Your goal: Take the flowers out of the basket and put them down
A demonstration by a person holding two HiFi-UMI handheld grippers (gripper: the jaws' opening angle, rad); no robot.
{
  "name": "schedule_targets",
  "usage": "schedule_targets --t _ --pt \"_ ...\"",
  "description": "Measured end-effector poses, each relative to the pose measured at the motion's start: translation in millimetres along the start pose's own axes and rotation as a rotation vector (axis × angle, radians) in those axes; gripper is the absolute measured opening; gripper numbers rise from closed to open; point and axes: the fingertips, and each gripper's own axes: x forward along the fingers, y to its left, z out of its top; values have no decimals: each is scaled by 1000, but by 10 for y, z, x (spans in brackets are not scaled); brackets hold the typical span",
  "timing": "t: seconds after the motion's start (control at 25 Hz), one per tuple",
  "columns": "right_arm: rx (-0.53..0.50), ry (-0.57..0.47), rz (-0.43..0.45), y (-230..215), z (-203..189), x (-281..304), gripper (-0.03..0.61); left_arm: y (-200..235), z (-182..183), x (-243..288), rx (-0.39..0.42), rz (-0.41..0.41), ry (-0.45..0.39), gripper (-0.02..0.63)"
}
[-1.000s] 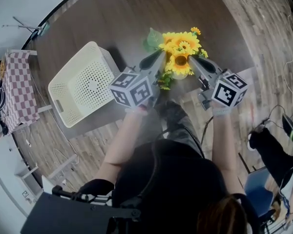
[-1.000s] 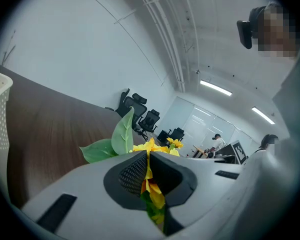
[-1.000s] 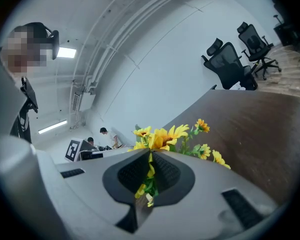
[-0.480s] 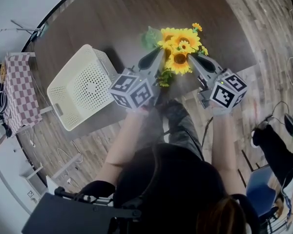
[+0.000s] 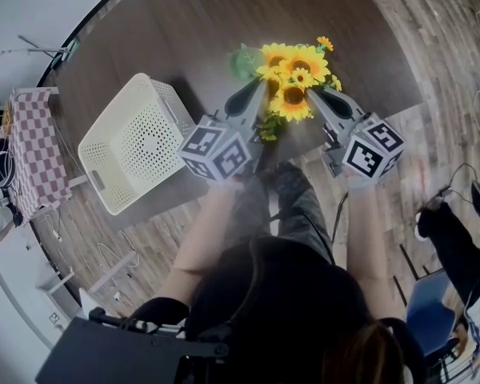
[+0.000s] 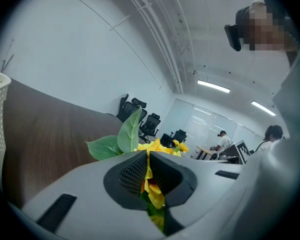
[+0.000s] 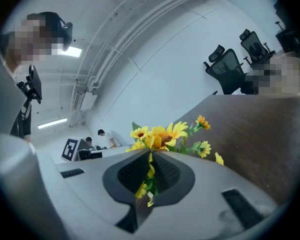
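A bunch of yellow sunflowers (image 5: 292, 74) with green leaves hangs in the air above the dark table (image 5: 176, 30), right of the white perforated basket (image 5: 136, 142). My left gripper (image 5: 260, 89) is shut on the bunch from the left; petals and green stem parts show squeezed between its pads (image 6: 135, 176). My right gripper (image 5: 312, 96) is shut on it from the right, with small blooms pinched between its pads (image 7: 165, 176). In the right gripper view the flower heads (image 7: 162, 136) stand above the jaws. The basket looks empty.
The basket lies at the table's near left edge. A checkered cloth (image 5: 32, 150) hangs at far left. Wooden floor (image 5: 432, 46) runs right of the table, with cables and a blue chair (image 5: 428, 310). Office chairs (image 6: 140, 119) and people stand in the background.
Both grippers with the bunch have shifted slightly farther over the table and a little up. The basket has not moved.
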Motion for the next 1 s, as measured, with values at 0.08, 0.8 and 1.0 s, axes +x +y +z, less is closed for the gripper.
schedule_targets --t 0.08,0.8,1.0 --pt "3 -6 -4 -11 -8 12 9 29 -11 -4 -3 2 0 15" --pt "54 -84 -86 -86 -74 -141 77 194 -181 -293 -65 94 1 86" --pt "63 -131 -112 -82 -53 -265 130 189 -185 -504 -57 123 -20 86"
